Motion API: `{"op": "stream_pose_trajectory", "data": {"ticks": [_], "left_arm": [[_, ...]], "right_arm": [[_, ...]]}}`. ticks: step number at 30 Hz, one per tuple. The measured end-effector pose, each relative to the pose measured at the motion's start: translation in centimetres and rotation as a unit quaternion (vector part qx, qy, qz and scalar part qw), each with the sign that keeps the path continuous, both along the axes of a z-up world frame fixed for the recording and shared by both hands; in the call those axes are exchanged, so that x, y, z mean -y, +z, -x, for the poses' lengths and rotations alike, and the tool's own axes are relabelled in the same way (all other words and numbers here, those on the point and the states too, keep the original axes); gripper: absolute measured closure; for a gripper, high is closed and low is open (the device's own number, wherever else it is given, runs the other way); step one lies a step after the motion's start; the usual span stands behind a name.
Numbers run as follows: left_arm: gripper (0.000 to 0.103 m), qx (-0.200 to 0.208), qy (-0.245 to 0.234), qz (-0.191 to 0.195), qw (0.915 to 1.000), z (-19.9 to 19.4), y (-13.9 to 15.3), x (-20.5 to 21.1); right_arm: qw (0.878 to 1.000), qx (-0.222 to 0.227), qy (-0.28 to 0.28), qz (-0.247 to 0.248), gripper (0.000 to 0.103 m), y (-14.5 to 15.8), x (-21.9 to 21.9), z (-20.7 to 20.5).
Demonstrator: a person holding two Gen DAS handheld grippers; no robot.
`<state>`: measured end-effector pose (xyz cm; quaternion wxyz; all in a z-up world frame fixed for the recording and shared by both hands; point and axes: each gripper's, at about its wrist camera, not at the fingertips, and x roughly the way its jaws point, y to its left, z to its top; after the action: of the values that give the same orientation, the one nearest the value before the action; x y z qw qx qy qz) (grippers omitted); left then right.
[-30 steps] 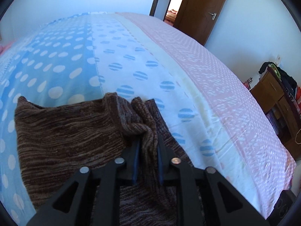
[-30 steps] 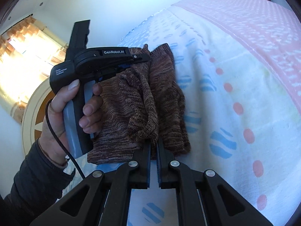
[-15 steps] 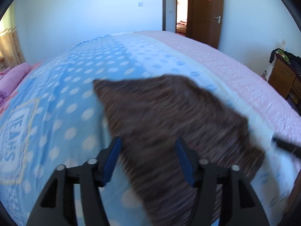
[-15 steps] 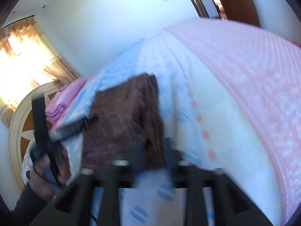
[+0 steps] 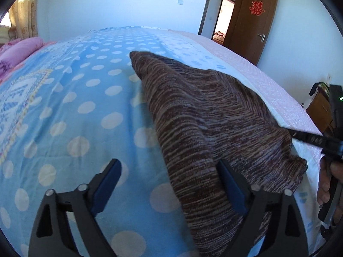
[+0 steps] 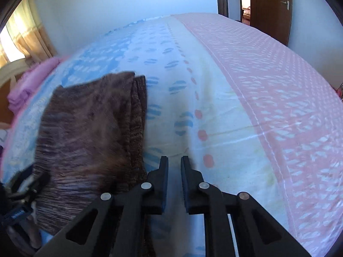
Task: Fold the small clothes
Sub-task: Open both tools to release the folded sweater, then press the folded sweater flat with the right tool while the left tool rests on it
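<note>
Brown striped knitted garment (image 5: 214, 115), folded, lies flat on the blue polka-dot bedspread (image 5: 64, 111), and everything else I place from it. My left gripper (image 5: 169, 184) hovers over its near edge, jaws having just spread wide, the knit passing between them untouched by the blue pads (image 5: 107, 184). My right gripper (image 6: 174, 180) sits just beside the garment's right edge, over bare sheet, jaws having just been closing, a narrow gap left with nothing between them.

Coarse brown marled knit sweater (image 5: 214, 115); soft matt cotton bedspread (image 5: 70, 111); matt black plastic left tool (image 5: 169, 194) with silver rivets; glossy wooden door (image 5: 255, 21).
</note>
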<state>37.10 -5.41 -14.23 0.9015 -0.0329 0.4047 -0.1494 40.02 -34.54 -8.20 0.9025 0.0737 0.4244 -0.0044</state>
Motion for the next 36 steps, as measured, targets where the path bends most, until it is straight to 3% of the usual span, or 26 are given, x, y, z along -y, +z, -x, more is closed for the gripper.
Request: {"op": "stream_pose_trajectory", "data": {"ticks": [1, 3, 4, 5, 6, 8, 9, 10, 13, 16, 20, 24, 27, 31, 34, 36], "left_arm": [[0.006, -0.004, 0.002, 0.003, 1.0000, -0.2, -0.1, 0.0], [0.005, -0.010, -0.002, 0.009, 0.9999, -0.3, -0.3, -0.1], [0.003, -0.013, -0.002, 0.012, 0.9998, -0.5, -0.4, -0.2], [0.002, -0.015, 0.001, 0.015, 0.9998, -0.5, -0.4, -0.4], [0.001, -0.017, 0.001, 0.020, 0.9997, -0.6, -0.5, -0.5], [0.000, -0.020, 0.004, 0.027, 0.9994, -0.4, -0.6, -0.8], [0.000, -0.018, 0.007, 0.028, 0.9994, -0.3, -0.6, -0.9], [0.000, -0.015, 0.008, 0.026, 0.9995, -0.2, -0.5, -0.8], [0.000, -0.007, 0.004, 0.008, 0.9999, 0.2, -0.4, -0.1], [0.000, -0.001, -0.003, -0.006, 1.0000, 0.4, -0.4, 0.4], [0.000, -0.017, -0.001, 0.006, 0.9998, -0.2, -0.8, -0.1], [0.000, -0.016, -0.001, 0.003, 0.9999, 0.1, -0.7, 0.1], [0.000, -0.016, -0.001, 0.001, 0.9999, 0.1, -0.7, 0.1], [0.000, -0.017, -0.001, -0.005, 0.9998, 0.1, -0.8, 0.3], [0.000, -0.016, -0.001, -0.010, 0.9998, 0.1, -0.8, 0.3], [0.000, -0.018, -0.001, -0.007, 0.9998, 0.0, -0.8, 0.3]], "right_arm": [[1.000, 0.027, 0.005, -0.004, 0.091, 1.3, -0.3, -0.1], [0.998, 0.045, 0.038, -0.027, 0.080, 2.5, -1.7, -1.4], [0.997, 0.043, 0.053, -0.035, 0.065, 2.8, -2.5, -2.2], [0.996, 0.036, 0.070, -0.047, 0.058, 3.0, -3.5, -3.5], [0.995, 0.028, 0.077, -0.052, 0.057, 2.8, -4.2, -4.7], [0.997, 0.012, 0.073, -0.019, 0.063, 2.0, -5.6, -6.7], [0.997, 0.004, 0.073, 0.009, 0.074, 1.5, -5.9, -7.0], [0.996, -0.008, 0.070, 0.046, 0.099, 0.7, -6.5, -7.7], [0.998, -0.040, 0.049, 0.029, 0.099, -1.6, -4.7, -8.6], [0.999, -0.032, 0.038, 0.023, 0.099, -1.4, -3.7, -8.1], [1.000, 0.002, 0.029, 0.005, 0.093, 0.4, -3.0, -5.4], [0.993, 0.042, 0.105, -0.016, 0.091, 2.3, -5.2, -0.3], [0.986, 0.028, 0.161, -0.016, 0.091, 1.1, -7.2, 1.6], [0.987, -0.004, 0.160, 0.005, 0.092, -1.7, -6.7, 2.1], [0.988, -0.004, 0.157, 0.007, 0.093, -0.6, -6.6, 2.1], [0.986, 0.020, 0.167, 0.024, 0.091, 1.1, -7.4, 2.2]]}}
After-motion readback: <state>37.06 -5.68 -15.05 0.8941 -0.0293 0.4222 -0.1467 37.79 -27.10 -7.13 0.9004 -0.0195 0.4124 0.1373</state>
